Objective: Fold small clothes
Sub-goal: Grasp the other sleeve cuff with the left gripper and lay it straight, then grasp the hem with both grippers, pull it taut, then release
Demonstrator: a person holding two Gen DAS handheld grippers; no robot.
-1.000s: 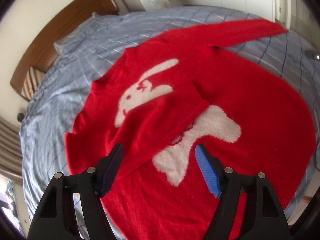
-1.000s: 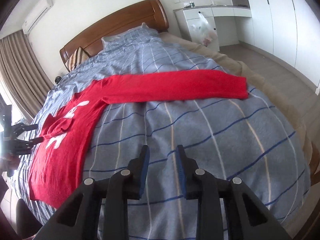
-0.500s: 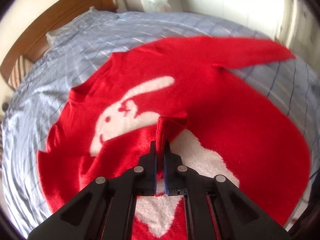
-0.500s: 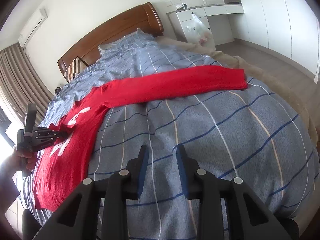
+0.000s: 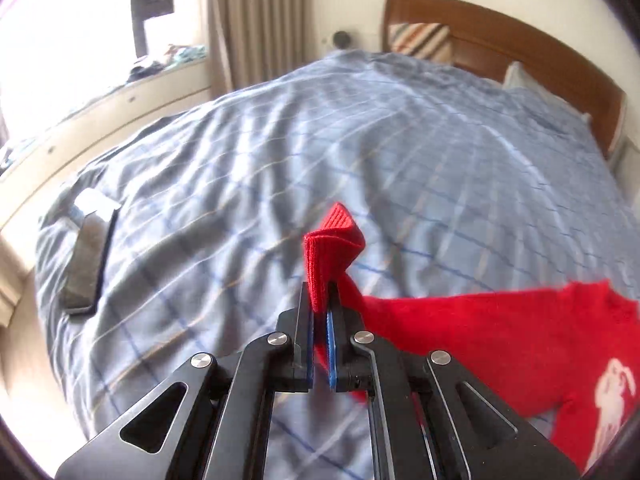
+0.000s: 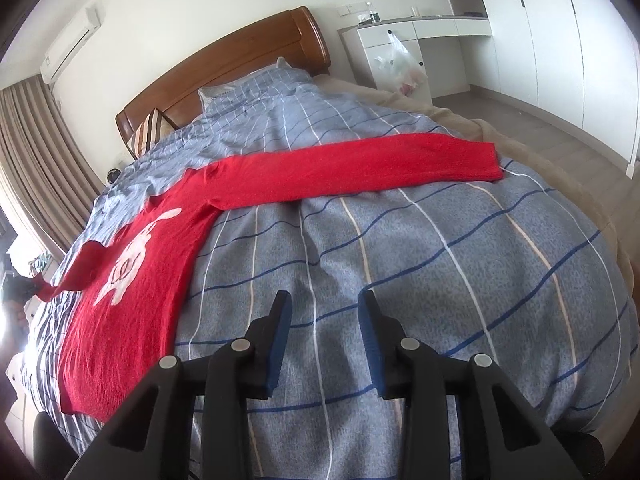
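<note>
Between the left gripper's (image 5: 320, 300) closed jaws sat a red sweater's (image 6: 132, 280) cuff (image 5: 330, 248), lifted off the bed (image 5: 280, 152); the thin pinch could slip. Ahead of the empty, part-open right gripper (image 6: 322, 320) lay the other sleeve (image 6: 360, 168).

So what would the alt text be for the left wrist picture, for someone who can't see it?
The left claw is shut on the ribbed cuff of a red sweater, its sleeve lifted over a blue checked bed cover. A dark flat phone-like thing lies left; curtains and a wooden headboard stand behind.
</note>
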